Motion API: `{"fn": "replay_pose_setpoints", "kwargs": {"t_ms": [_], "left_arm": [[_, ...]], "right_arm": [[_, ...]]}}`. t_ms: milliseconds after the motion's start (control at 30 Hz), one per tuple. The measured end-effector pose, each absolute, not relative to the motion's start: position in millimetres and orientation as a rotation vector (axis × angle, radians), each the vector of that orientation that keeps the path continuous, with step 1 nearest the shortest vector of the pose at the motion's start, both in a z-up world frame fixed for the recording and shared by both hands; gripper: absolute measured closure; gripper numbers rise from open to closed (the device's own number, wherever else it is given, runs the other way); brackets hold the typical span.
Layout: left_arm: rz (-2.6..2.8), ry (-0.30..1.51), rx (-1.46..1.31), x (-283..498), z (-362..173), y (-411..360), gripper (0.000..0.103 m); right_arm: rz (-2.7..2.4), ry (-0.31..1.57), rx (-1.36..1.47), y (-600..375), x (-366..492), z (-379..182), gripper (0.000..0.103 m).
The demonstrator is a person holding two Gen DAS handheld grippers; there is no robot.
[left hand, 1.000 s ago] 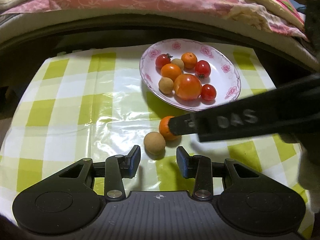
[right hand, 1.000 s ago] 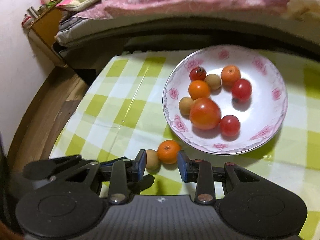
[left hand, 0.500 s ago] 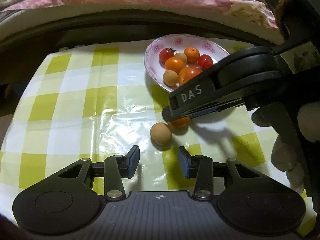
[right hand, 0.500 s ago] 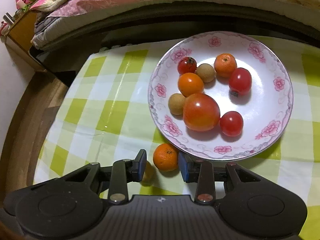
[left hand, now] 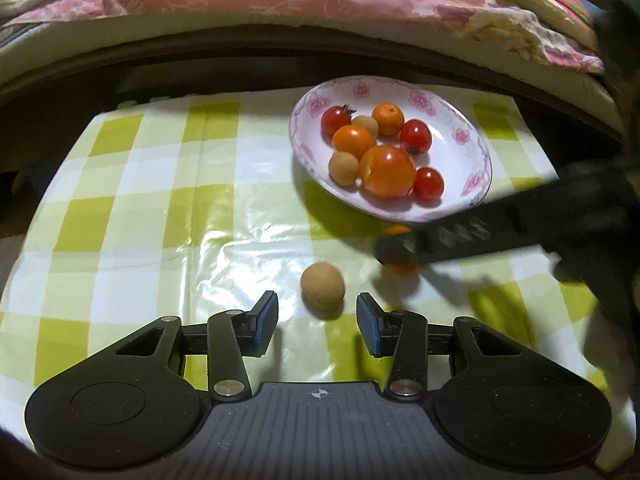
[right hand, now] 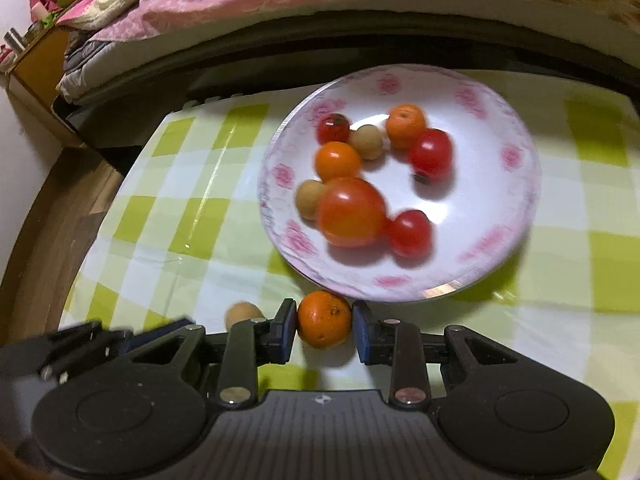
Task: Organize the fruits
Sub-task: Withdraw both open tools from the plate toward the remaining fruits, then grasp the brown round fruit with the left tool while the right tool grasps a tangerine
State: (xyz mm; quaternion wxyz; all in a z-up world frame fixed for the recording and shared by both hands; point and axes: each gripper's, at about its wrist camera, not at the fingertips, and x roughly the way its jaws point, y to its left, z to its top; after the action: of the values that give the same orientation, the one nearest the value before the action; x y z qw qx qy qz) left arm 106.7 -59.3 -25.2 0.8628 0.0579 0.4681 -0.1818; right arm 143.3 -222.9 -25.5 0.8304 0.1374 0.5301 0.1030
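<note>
A white plate with pink flowers holds several tomatoes, small oranges and tan round fruits. On the checked cloth in front of it lie two loose fruits. A tan round fruit sits just ahead of my open left gripper, level with its fingertips and touching neither. A small orange sits between the pads of my right gripper, which press on both its sides. In the left wrist view the right gripper reaches in blurred from the right and hides most of that orange.
The green and white checked tablecloth covers a small table. Behind it runs a dark gap, then a bed with a pink quilt. Wooden flooring and a wall lie beyond the table's left edge. My left gripper shows blurred at lower left.
The right gripper has moved forward, so the small orange now sits between its pads instead of ahead of them. The left gripper has come closer to the tan fruit.
</note>
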Motion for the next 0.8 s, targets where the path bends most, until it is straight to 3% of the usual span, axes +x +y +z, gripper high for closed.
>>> {"fn": "replay_pose_setpoints", "kwargs": {"t_ms": [167, 300, 367, 800], "left_arm": [[-0.37, 0.995, 0.149, 116, -38, -79, 0.054], [-0.357, 1.001, 0.171, 114, -46, -76, 0.068], [-0.357, 0.995, 0.156, 116, -46, -72, 0.069], [-0.33, 0.965, 0.178, 121, -48, -75, 0.055]], "right_arm": [[0.184, 1.123, 0.315, -243, 116, -20, 0.067], [0.16, 1.118, 0.327, -252, 93, -18, 0.067], [0.143, 1.12, 0.309, -254, 84, -19, 0.067], [0.152, 1.154, 0.305, -258, 68, -26, 0.067]]}}
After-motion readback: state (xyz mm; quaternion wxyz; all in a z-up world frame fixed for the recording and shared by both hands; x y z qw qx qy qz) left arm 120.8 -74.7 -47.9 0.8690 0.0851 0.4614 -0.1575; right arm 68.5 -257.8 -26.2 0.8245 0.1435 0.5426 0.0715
